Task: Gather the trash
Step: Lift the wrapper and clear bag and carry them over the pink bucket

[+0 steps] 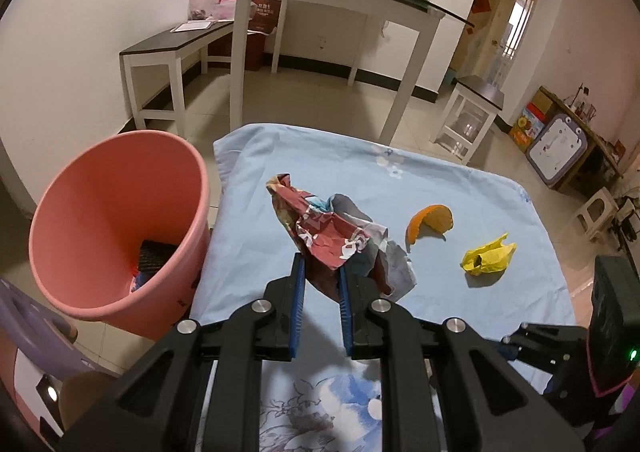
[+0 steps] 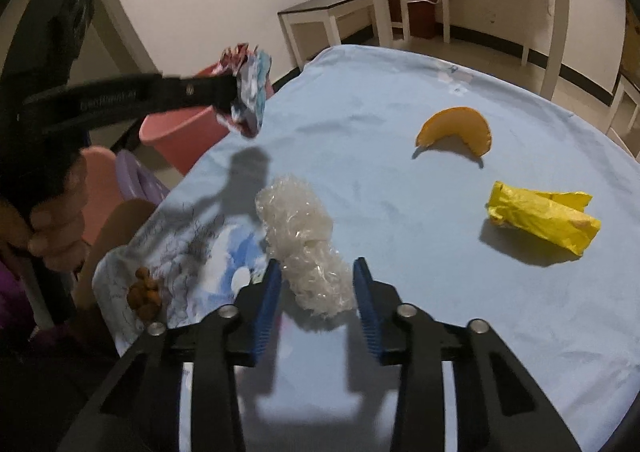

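My left gripper (image 1: 322, 266) is shut on a crumpled red and blue printed wrapper (image 1: 324, 232) and holds it above the table; it also shows in the right wrist view (image 2: 248, 92), near the pink bin (image 2: 180, 140). The pink bin (image 1: 116, 228) stands on the floor left of the table. My right gripper (image 2: 318, 272) is open around a crumpled clear plastic wad (image 2: 304, 236) on the blue cloth. An orange peel (image 2: 456, 128) and a yellow wrapper (image 2: 544, 216) lie further right on the cloth.
The table is covered by a light blue cloth (image 2: 400, 72). Small brown bits (image 2: 144, 292) lie at its near left corner. A purple stool (image 1: 36, 324) stands by the bin. White tables (image 1: 340, 4) and a bench (image 1: 172, 44) stand behind.
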`<move>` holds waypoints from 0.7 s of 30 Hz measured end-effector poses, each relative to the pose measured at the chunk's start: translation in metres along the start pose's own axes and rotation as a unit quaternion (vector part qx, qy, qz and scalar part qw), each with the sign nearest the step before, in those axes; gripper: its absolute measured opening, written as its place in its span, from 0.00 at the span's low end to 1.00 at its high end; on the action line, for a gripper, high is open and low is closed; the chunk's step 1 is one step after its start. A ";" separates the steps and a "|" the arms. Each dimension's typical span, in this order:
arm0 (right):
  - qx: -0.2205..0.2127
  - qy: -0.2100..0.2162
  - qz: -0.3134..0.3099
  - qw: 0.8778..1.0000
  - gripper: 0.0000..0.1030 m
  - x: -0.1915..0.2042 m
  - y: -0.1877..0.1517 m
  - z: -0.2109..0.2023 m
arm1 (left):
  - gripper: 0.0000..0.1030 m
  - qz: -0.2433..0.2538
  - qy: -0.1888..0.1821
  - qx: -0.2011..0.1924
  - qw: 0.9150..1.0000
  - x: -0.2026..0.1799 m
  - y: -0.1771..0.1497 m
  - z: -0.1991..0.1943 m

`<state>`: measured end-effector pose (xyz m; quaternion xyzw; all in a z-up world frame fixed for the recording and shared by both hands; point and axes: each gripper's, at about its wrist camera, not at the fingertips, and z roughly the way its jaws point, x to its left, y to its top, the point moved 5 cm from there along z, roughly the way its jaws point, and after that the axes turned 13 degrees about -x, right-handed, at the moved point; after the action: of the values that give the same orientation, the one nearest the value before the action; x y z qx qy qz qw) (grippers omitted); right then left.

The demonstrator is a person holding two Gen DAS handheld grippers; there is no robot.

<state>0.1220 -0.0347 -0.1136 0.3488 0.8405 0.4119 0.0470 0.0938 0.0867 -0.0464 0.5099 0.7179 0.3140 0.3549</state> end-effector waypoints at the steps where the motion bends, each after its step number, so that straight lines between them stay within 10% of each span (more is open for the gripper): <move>1: 0.000 -0.002 -0.001 1.000 0.28 0.002 -0.001 0.000 | 0.15 0.000 0.000 -0.001 1.000 0.001 0.000 -0.001; 21: -0.069 -0.015 0.054 0.996 0.21 0.015 0.051 -0.011 | 0.15 -0.009 0.019 -0.055 0.998 0.036 0.014 -0.040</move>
<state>0.1346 -0.0118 -0.0665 0.3955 0.7894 0.4654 0.0613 0.0597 0.1219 -0.0195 0.4772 0.7104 0.3598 0.3717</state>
